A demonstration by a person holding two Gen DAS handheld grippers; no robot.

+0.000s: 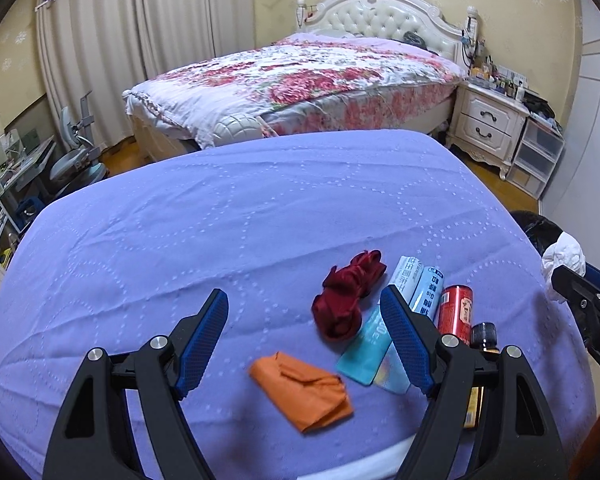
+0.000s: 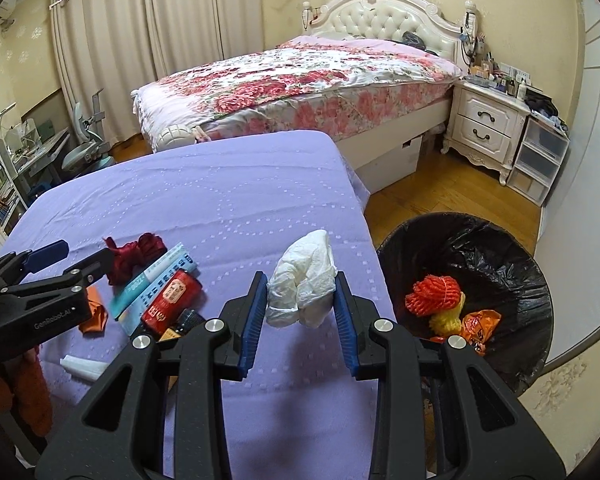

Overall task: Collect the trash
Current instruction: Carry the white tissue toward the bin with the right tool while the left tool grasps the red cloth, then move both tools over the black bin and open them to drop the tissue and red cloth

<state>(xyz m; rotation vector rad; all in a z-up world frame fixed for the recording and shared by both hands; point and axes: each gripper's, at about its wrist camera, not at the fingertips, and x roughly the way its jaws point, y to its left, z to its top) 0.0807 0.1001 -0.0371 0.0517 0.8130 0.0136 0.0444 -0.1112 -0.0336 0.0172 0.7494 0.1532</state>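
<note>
A purple bedspread (image 2: 220,200) covers the near surface; beyond it stands a floral bed (image 2: 300,80). A black-lined bin (image 2: 500,248) sits on the wood floor just beside the bedspread's right edge. The right gripper (image 2: 300,308) is closed on a crumpled white tissue (image 2: 304,284) above that edge. The left gripper (image 1: 304,340) hangs wide open, holding nothing, over an orange cloth (image 1: 304,392), a dark red cloth (image 1: 344,300), packets and a red can (image 1: 456,308).
</note>
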